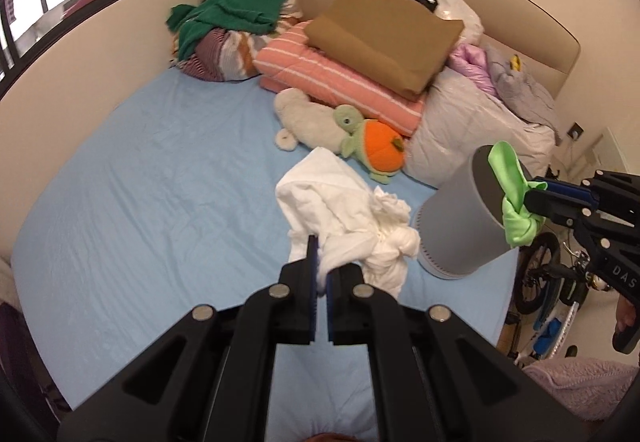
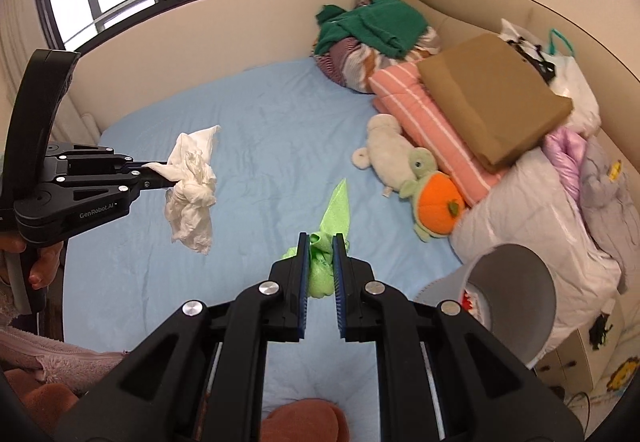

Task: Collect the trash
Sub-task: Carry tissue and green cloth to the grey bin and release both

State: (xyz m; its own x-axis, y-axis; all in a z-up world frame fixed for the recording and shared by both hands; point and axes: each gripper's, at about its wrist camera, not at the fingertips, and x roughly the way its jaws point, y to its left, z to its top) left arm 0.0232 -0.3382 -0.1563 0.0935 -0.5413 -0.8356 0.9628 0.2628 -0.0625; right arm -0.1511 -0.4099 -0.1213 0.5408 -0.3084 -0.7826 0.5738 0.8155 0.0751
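Observation:
My left gripper (image 1: 322, 262) is shut on a crumpled white tissue wad (image 1: 352, 218), which hangs above the blue bed sheet (image 1: 140, 202). In the right wrist view the same left gripper (image 2: 160, 173) holds the white wad (image 2: 192, 186) out at the left. My right gripper (image 2: 321, 238) is shut on a green crumpled wrapper (image 2: 336, 210), also lifted off the sheet. From the left wrist view the right gripper (image 1: 534, 196) holds the green wrapper (image 1: 514, 178) over the mouth of a grey round bin (image 1: 452, 226). The bin (image 2: 516, 282) stands tilted at the bed's right edge.
Plush toys (image 1: 360, 138), a folded pink striped blanket (image 1: 320, 70), a brown paper bag (image 1: 384, 34) and a green garment (image 1: 232, 10) are piled at the head of the bed. A bicycle (image 1: 536, 274) stands beside the bed. A hand (image 2: 44, 262) grips the left handle.

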